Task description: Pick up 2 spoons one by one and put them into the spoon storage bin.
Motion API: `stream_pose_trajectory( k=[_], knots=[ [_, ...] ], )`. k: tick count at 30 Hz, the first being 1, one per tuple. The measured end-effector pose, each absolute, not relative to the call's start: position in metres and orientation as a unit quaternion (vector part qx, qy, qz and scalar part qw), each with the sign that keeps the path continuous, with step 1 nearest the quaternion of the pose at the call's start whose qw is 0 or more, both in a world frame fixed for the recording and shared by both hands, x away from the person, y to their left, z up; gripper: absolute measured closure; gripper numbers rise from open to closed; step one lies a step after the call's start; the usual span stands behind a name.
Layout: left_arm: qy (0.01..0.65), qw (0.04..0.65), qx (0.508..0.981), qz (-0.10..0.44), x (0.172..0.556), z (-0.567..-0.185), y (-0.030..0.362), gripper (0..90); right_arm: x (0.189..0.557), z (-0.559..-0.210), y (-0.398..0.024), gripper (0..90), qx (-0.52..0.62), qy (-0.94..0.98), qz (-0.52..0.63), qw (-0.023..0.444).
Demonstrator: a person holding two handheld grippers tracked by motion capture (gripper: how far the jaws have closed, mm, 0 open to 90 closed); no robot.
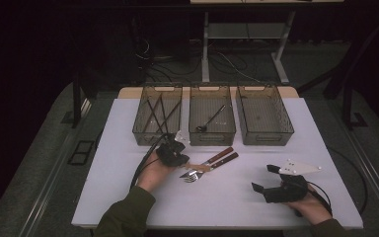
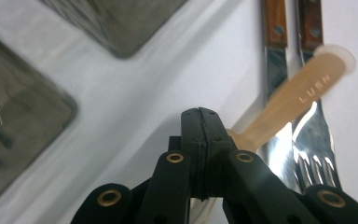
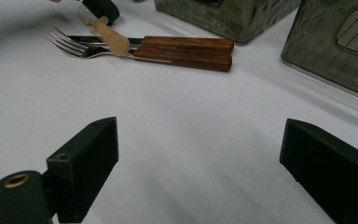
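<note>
— What is the left gripper point(image 2: 200, 116) holding?
— Its jaws are pinching a translucent tan plastic spoon point(image 2: 303, 93), embossed "LUSN", over the wooden-handled fork point(image 2: 314, 140) and knife point(image 2: 275, 74) lying mid-bench.
— And the right gripper point(image 3: 200, 158)?
— Its jaws are gaping wide, gripping nothing.

The person's left hand point(image 1: 154, 173), in an olive-green sleeve point(image 1: 126, 212), reaches forward over the table's middle and holds the black two-jaw left gripper point(image 1: 173, 153), whose jaws press together, pointing right. The right hand point(image 1: 312, 206) rests near the table's front right edge, gripping the black right gripper point(image 1: 265, 178) with its grey three-cornered plate on top; its jaws stand wide apart, pointing left.
</note>
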State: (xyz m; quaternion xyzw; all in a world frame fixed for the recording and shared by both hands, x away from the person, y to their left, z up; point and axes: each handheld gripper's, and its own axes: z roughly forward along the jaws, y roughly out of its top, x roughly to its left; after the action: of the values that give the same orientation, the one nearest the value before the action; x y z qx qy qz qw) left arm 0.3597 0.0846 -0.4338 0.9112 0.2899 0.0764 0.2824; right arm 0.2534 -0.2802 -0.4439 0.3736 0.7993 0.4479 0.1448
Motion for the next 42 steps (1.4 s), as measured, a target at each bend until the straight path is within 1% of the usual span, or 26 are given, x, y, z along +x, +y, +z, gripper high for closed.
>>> stream_pose_trajectory(
  k=[9, 12, 17, 20, 25, 27, 28, 30, 32, 35, 37, 42],
  knots=[
    [0.295, 0.279, 0.912, 0.067, 0.35, -0.432, 0.098, 90.0, 0.253, -0.444, -0.28, 11.1, 0.372, 0.8, 0.448, 0.144],
    [0.297, 0.268, 0.914, 0.068, 0.348, -0.431, 0.102, 90.0, 0.253, -0.444, -0.28, 11.1, 0.373, 0.8, 0.448, 0.144],
    [0.301, 0.272, 0.911, 0.067, 0.345, -0.431, 0.11, 90.0, 0.253, -0.444, -0.28, 11.1, 0.372, 0.8, 0.448, 0.145],
    [0.306, 0.281, 0.906, 0.077, 0.345, -0.43, 0.112, 89.6, 0.253, -0.444, -0.279, 11.1, 0.372, 0.8, 0.448, 0.145],
    [0.287, 0.326, 0.895, 0.098, 0.344, -0.42, 0.11, 78.2, 0.253, -0.444, -0.279, 11.1, 0.372, 0.8, 0.447, 0.145],
    [0.268, 0.351, 0.892, 0.101, 0.343, -0.415, 0.106, 72.6, 0.254, -0.444, -0.279, 11.1, 0.373, 0.801, 0.446, 0.144],
    [0.256, 0.359, 0.892, 0.098, 0.343, -0.413, 0.103, 68.6, 0.254, -0.445, -0.279, 11.1, 0.373, 0.801, 0.445, 0.144],
    [0.236, 0.372, 0.893, 0.087, 0.342, -0.413, 0.096, 63.8, 0.254, -0.445, -0.279, 11.1, 0.373, 0.801, 0.445, 0.144],
    [0.218, 0.376, 0.898, 0.071, 0.343, -0.415, 0.086, 57.5, 0.254, -0.445, -0.279, 11.1, 0.373, 0.802, 0.445, 0.143],
    [0.199, 0.371, 0.906, 0.053, 0.344, -0.422, 0.072, 54.9, 0.254, -0.445, -0.279, 11.1, 0.372, 0.802, 0.445, 0.144],
    [0.188, 0.357, 0.913, 0.051, 0.347, -0.427, 0.064, 55.0, 0.254, -0.446, -0.279, 11.1, 0.373, 0.802, 0.445, 0.143],
    [0.18, 0.349, 0.919, 0.034, 0.349, -0.435, 0.056, 60.8, 0.254, -0.445, -0.279, 11.1, 0.374, 0.801, 0.446, 0.143]
  ],
)
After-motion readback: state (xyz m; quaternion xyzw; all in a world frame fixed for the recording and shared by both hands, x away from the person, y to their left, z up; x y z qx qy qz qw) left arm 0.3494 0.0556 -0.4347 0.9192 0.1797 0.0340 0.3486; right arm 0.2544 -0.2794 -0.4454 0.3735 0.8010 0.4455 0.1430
